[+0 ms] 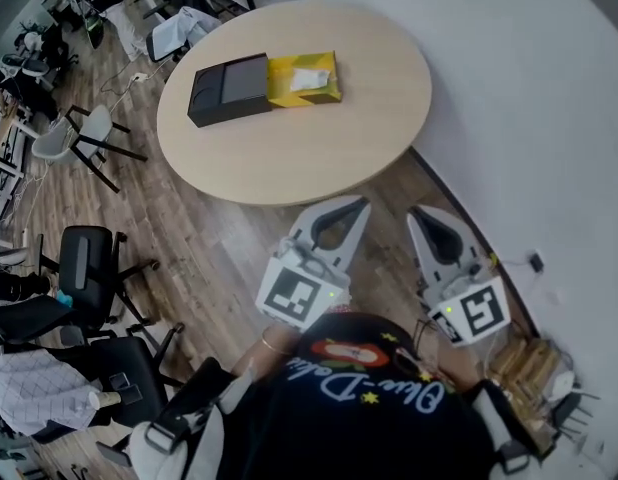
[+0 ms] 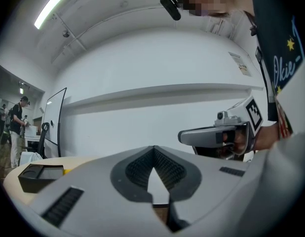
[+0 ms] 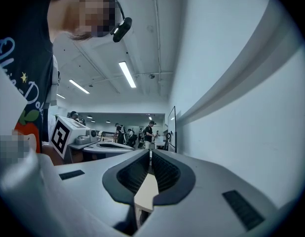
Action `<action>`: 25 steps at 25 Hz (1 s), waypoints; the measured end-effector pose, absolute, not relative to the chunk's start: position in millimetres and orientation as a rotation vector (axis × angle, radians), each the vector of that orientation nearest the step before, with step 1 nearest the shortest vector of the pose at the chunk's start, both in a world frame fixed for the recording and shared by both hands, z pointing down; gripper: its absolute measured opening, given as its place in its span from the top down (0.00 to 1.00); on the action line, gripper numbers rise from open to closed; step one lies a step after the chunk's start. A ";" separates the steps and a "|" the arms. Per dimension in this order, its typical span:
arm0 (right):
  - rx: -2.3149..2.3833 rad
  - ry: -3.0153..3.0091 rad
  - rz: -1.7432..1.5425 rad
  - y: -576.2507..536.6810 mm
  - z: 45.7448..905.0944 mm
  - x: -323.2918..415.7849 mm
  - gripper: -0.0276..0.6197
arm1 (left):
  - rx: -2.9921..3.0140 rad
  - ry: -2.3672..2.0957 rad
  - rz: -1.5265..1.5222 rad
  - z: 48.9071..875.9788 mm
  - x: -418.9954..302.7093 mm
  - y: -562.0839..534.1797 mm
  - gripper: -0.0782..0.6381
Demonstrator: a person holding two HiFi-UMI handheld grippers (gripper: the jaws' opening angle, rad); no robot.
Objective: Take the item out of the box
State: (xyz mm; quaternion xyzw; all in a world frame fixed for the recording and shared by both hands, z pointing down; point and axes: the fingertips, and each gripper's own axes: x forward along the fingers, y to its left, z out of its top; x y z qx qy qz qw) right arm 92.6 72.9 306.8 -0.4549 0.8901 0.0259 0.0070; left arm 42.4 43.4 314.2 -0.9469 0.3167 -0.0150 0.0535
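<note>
A black box [image 1: 229, 89] lies on the round wooden table [image 1: 319, 148], with a yellow inner tray [image 1: 327, 89] slid out to its right. A white item [image 1: 309, 78] rests in that tray. Both grippers hang near my body, well short of the table. My left gripper [image 1: 362, 204] is shut with nothing in it, and my right gripper [image 1: 413, 212] is shut and empty too. In the left gripper view the jaws [image 2: 153, 147] meet at the tip, the black box [image 2: 39, 175] sits far left, and the right gripper [image 2: 216, 135] shows beside them.
Office chairs [image 1: 84, 268] stand on the wood floor left of me, another chair [image 1: 84, 133] by the table. A white wall [image 1: 549, 118] runs close along the right. People [image 3: 148, 132] stand far off in the right gripper view.
</note>
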 end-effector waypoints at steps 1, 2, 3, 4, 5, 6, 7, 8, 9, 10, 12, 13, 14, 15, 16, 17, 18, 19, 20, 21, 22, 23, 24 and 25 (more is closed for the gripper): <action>-1.423 2.783 0.078 65.2 306.8 92.2 0.96 | -2.875 0.960 -0.041 313.6 42.3 35.2 0.91; -1.424 2.781 0.079 57.8 307.1 92.0 0.96 | -2.872 0.958 -0.040 313.0 42.0 27.4 0.91; -1.426 2.779 0.081 50.8 307.5 91.9 0.96 | -2.870 0.956 -0.041 312.6 41.3 20.3 0.91; -1.429 2.776 0.079 44.3 308.0 91.6 0.96 | -2.869 0.956 -0.041 312.4 40.4 14.0 0.91; -1.432 2.774 0.073 38.3 308.4 91.0 0.96 | -2.869 0.957 -0.040 312.3 39.5 8.7 0.91; -1.433 2.774 0.066 32.7 308.7 89.9 0.96 | -2.871 0.960 -0.037 312.3 38.5 3.8 0.91; -1.430 2.776 0.062 27.3 308.9 88.3 0.96 | -2.871 0.965 -0.037 312.4 37.1 -1.0 0.91; -1.424 2.780 0.061 22.2 309.3 86.3 0.96 | -2.871 0.971 -0.039 312.7 35.3 -5.8 0.91; -1.417 2.786 0.061 17.6 309.7 83.9 0.96 | -2.868 0.976 -0.041 313.0 33.3 -10.2 0.91; -1.411 2.794 0.058 13.8 310.6 81.5 0.96 | -2.866 0.982 -0.042 313.3 31.1 -14.1 0.91; -1.399 2.814 0.051 7.8 313.6 77.7 0.96 | -2.862 0.992 -0.049 314.4 26.9 -20.3 0.91; -1.393 2.821 0.050 5.0 314.7 76.1 0.96 | -2.860 0.997 -0.052 315.0 25.2 -23.0 0.91; -1.388 2.822 0.048 2.1 314.9 74.6 0.96 | -2.858 1.001 -0.055 315.5 24.0 -25.4 0.91; -1.384 2.822 0.045 -0.9 315.0 73.3 0.96 | -2.857 1.005 -0.057 316.3 23.0 -27.6 0.91; -1.379 2.824 0.043 -4.0 315.8 72.2 0.96 | -2.856 1.010 -0.061 317.6 22.2 -30.0 0.91; -1.372 2.829 0.042 -7.4 317.4 71.2 0.96 | -2.854 1.018 -0.064 318.7 21.2 -32.8 0.91; -1.362 2.837 0.038 -10.7 319.1 70.0 0.96 | -2.850 1.028 -0.066 319.5 20.0 -35.7 0.91; -1.349 2.843 0.033 -14.1 320.0 68.7 0.96 | -2.846 1.041 -0.066 319.8 18.7 -38.7 0.91; -1.335 2.849 0.026 -17.6 320.2 67.5 0.96 | -2.844 1.054 -0.068 320.1 17.5 -41.6 0.91; -1.322 2.854 0.019 -21.2 320.1 66.6 0.96 | -2.842 1.069 -0.073 320.5 16.3 -44.5 0.91; -1.308 2.860 0.011 -25.3 320.0 66.1 0.96 | -2.839 1.084 -0.079 321.0 15.3 -47.5 0.91; -1.292 2.867 0.006 -30.1 320.0 65.7 0.96 | -2.832 1.099 -0.086 321.3 14.3 -50.8 0.91; -1.272 2.876 0.004 -35.6 319.7 65.2 0.96 | -2.824 1.116 -0.092 321.3 13.2 -54.6 0.91; -1.249 2.885 0.004 -41.9 318.9 64.5 0.96 | -2.815 1.137 -0.098 321.0 12.0 -59.0 0.91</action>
